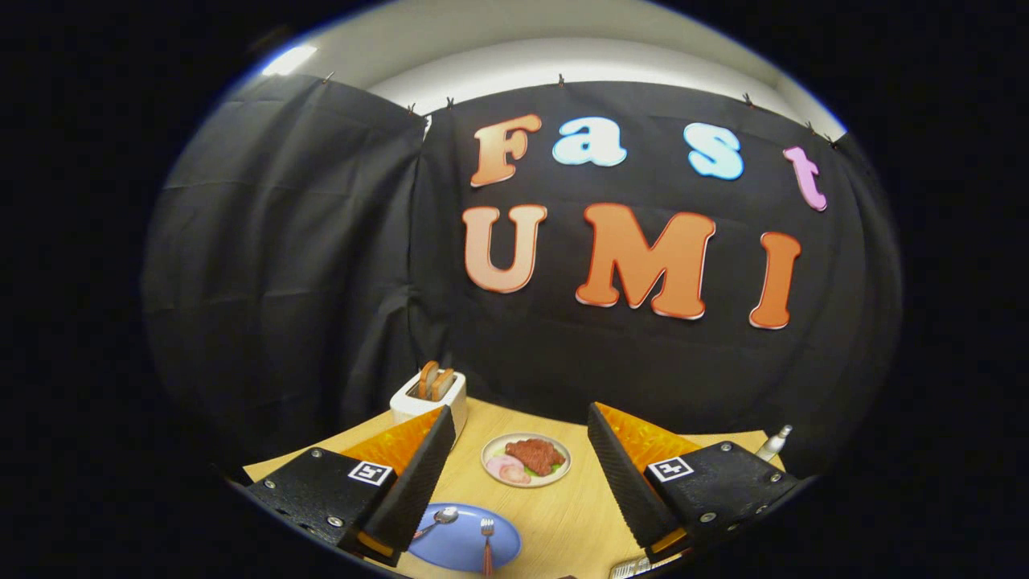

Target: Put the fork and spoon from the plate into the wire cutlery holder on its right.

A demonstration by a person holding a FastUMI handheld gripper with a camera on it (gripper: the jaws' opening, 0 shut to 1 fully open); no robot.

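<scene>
Light wood forms the tabletop (563,515) below my tool. I take the blue plate (458,547) as the reference for every position that follows.

1. Gripper (514,474): I see the two black fingers (418,482) spread wide apart with nothing held between them. They hang above the table. The left finger's tip overlaps the plate's left rim in my view; I cannot tell whether it touches.

2. Spoon (438,519): it lies on the plate's left part, bowl toward the back, handle running under the left finger's edge.

3. Fork (486,543): it lies on the plate's right part, tines pointing away from me, reddish handle pointing toward me. Spoon and fork are apart from each other.

4. Wire cutlery holder (635,568): to the right of the plate, low beside the right finger's base, I see a small piece of pale wirework. It is too cut off for me to confirm its shape or contents.

5. Food plate (526,459): beyond the blue plate, between the fingers, stands a small white plate with a brown piece of meat, pink slices and some green.

6. Toaster (426,398): beyond the blue plate and to its left, a white toaster holds two slices of toast upright in its slots.

7. Bottle top (774,442): well to the right of the blue plate, behind the right finger, a silvery bottle top rises at the table's far edge.
</scene>
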